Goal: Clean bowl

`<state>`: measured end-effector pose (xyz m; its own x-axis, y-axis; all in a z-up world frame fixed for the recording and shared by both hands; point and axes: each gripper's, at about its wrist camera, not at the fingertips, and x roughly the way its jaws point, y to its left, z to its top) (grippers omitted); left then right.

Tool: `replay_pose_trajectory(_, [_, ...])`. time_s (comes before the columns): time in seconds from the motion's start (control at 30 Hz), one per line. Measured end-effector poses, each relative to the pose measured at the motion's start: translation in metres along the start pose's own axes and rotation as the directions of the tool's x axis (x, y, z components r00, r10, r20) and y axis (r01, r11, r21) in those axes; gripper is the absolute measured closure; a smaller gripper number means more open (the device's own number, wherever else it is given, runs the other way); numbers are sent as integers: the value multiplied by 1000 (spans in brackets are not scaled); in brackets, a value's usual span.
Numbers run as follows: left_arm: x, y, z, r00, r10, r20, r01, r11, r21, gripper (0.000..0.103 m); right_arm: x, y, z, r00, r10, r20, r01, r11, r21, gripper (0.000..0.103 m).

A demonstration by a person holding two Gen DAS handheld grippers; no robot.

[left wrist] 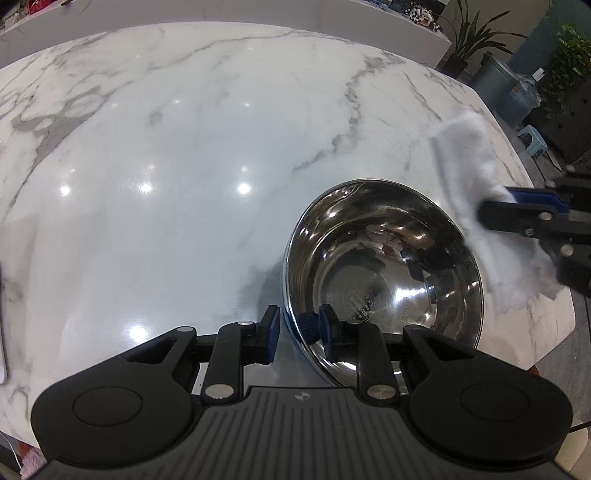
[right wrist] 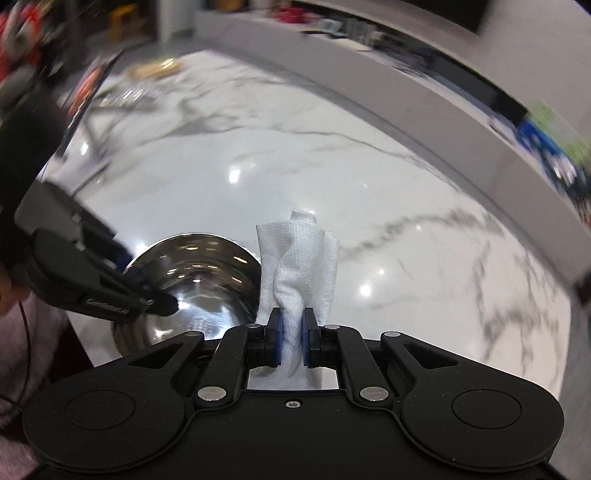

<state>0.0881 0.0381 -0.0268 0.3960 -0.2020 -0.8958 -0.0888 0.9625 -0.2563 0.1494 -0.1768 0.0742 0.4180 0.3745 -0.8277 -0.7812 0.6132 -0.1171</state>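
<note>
A shiny steel bowl (left wrist: 384, 273) stands on the white marble table (left wrist: 184, 166). My left gripper (left wrist: 299, 328) straddles the bowl's near rim, one finger outside and one inside, with a gap still showing on the outer side. My right gripper (right wrist: 291, 339) is shut on a crumpled white paper towel (right wrist: 299, 262) and holds it beside the bowl (right wrist: 195, 280), just past its right rim. In the left wrist view the towel (left wrist: 476, 184) and the right gripper (left wrist: 532, 210) hang over the bowl's right edge. The bowl's inside looks bare.
The marble table (right wrist: 369, 221) reaches far ahead, its edges are close at the right and near sides. A white counter (left wrist: 221, 11) runs behind it. Plants (left wrist: 476, 33), a bin and a small stool stand on the floor at right. Blurred clutter lies at the table's far left corner (right wrist: 147, 70).
</note>
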Motion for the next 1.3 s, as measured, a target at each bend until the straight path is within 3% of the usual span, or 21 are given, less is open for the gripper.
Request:
replay_pose_trajectory(0.13, [1,0,-1,1000,-9,3,9,1000,-16,81,11,-17,-25,1000,-19,-17,21,992,121,95])
replay_pose_trajectory(0.33, [-4,0,-2,999,-26,33,27,999,-36,69,33,-25,-65,998,-50,-28,56,963,262,94])
replay_pose_trajectory(0.57, [-9,-1,-3,998,-30,50,32,998,-48,65,47,-26,-99,996,-88,24,73,929,364,90])
replay_pose_trajectory(0.63, [-8,-2,-3,998,-29,49,31,998,-52,65,44,-25,-104,993,-102,61,70,913,402,73])
replay_pose_trajectory(0.67, [-7,-2,-3,998,-28,48,30,998,-54,65,43,-24,-107,991,-111,76,69,906,418,55])
replay_pose_trajectory(0.7, [-7,-2,-4,998,-28,48,30,998,-57,65,40,-23,-110,987,-126,103,69,896,438,51])
replay_pose_trajectory(0.87, [-8,-2,-6,999,-26,45,29,998,-63,65,34,-2,-121,961,-207,185,104,886,451,52])
replay_pose_trajectory(1.0, [-9,-3,-7,999,-24,42,27,998,-60,65,32,16,-130,928,-297,224,184,889,419,53])
replay_pose_trajectory(1.13, [-9,-3,-8,999,-23,41,25,998,-60,65,38,19,-131,912,-351,212,235,871,431,56])
replay_pose_trajectory(1.2, [-10,-3,-9,999,-17,40,20,998,-59,65,41,17,-133,908,-361,212,237,861,450,66])
replay_pose_trajectory(1.3, [-9,-2,-10,999,-10,36,13,998,-62,65,45,17,-136,907,-364,214,233,854,465,73])
